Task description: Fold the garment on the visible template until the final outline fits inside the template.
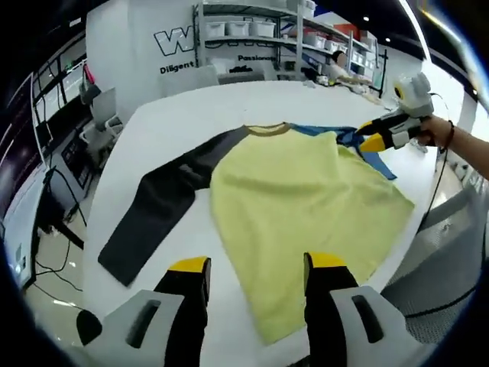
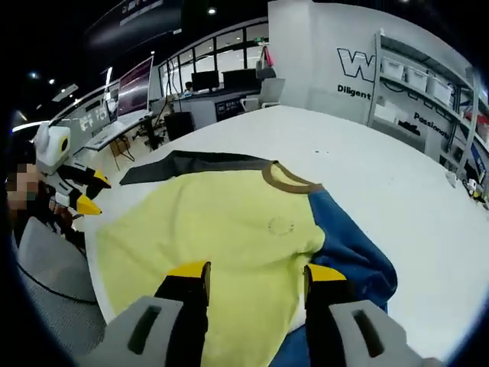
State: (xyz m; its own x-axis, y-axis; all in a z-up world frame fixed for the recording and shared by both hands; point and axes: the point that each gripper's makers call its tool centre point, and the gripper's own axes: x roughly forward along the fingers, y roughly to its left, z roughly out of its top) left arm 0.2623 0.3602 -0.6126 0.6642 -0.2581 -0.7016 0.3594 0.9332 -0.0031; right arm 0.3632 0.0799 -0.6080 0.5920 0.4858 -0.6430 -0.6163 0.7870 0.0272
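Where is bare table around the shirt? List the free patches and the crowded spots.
Free: the white table beyond the brown collar, toward the shelving; and the stretch past the blue sleeve in the right gripper view. Crowded: the near edge, where the yellow shirt body, dark sleeve and both grippers sit.

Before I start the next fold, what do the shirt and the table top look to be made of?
Shirt: soft knit fabric, probably cotton jersey; matte, lying limp with shallow wrinkles, and a ribbed-looking brown collar. Table: smooth white hard surface, perhaps laminate; even, faintly glossy, no visible grain. Neither is certain from these views.
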